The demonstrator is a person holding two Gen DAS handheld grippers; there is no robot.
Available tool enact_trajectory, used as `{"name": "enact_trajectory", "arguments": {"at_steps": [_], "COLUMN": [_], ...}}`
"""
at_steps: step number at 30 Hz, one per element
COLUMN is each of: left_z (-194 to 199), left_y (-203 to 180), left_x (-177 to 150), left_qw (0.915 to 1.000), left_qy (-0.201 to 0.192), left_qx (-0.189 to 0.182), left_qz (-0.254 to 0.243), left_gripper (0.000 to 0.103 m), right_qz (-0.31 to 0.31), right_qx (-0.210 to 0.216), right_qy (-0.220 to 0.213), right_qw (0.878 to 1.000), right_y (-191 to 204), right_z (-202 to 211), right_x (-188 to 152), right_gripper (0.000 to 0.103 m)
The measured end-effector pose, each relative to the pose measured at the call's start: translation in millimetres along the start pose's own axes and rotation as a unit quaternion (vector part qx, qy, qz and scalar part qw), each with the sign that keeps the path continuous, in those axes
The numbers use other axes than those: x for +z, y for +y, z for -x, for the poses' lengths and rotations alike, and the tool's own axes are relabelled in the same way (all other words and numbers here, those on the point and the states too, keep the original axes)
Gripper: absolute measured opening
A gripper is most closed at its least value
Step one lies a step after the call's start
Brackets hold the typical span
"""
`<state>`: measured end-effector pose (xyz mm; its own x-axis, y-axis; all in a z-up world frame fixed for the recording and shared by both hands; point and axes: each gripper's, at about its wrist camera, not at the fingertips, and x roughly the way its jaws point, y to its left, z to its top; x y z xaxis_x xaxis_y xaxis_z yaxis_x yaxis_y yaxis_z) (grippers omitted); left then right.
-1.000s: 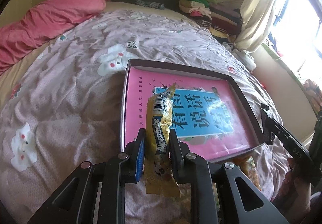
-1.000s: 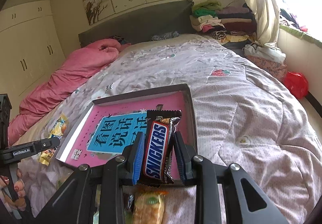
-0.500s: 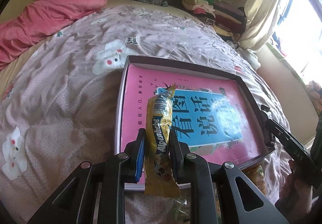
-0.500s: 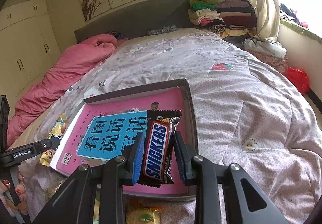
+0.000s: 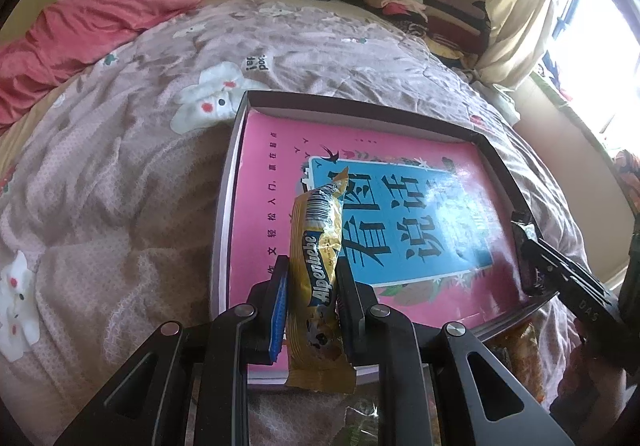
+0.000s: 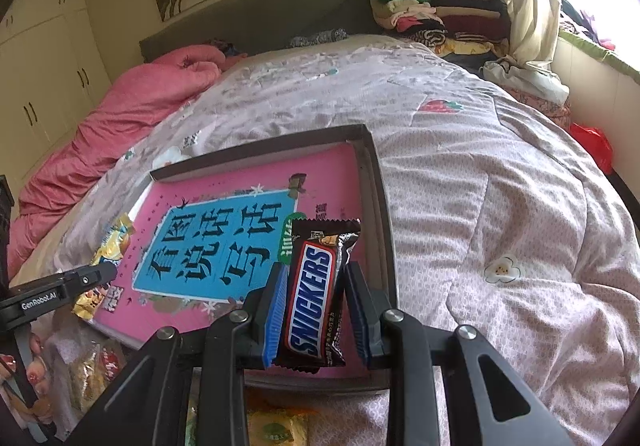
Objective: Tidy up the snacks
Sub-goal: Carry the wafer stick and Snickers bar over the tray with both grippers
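Note:
A shallow dark-rimmed box point(image 5: 362, 107) with a pink and blue printed bottom lies on the bed, also in the right wrist view point(image 6: 368, 173). My left gripper point(image 5: 310, 270) is shut on a yellow Alpenliebe candy pack point(image 5: 320, 278), held above the box's near left edge. My right gripper point(image 6: 314, 278) is shut on a Snickers bar point(image 6: 314, 294), held over the box's near right corner. The left gripper's finger and its yellow pack show at the left of the right wrist view point(image 6: 60, 288). The right gripper's finger shows at the right of the left wrist view point(image 5: 560, 274).
Loose snack packets lie on the quilt in front of the box point(image 6: 276, 426), point(image 6: 94, 370), point(image 5: 520, 350). A pink blanket point(image 5: 100, 25) lies at the far left. Folded clothes point(image 6: 432, 13) are stacked by the headboard. A red bag point(image 6: 592, 139) sits on the floor at the right.
Both grippers have moved forward and down toward the box with their snacks still held. The box now looks larger and closer under them.

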<state>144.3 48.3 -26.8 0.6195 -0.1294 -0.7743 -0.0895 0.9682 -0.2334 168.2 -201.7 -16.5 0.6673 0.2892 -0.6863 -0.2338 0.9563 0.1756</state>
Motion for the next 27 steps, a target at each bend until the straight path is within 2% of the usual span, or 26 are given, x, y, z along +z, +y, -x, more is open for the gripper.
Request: {"name": "enact_trajectory", "arguments": {"at_steps": [27], "left_z": [-3.2], "left_y": [-1.1], "left_x": [-7.7], "left_qw": [0.9999], "left_qy": [0.011], "left_qx": [0.0], "left_qz": [-0.009], "left_gripper": [0.024], "right_qz": [-0.015], "right_qx": [-0.002], "right_qy": [0.011], "right_qw": [1.0], "right_y": [-4.5], "right_z": [4.1], "right_x": [-7.4], "right_gripper": [0.03]}}
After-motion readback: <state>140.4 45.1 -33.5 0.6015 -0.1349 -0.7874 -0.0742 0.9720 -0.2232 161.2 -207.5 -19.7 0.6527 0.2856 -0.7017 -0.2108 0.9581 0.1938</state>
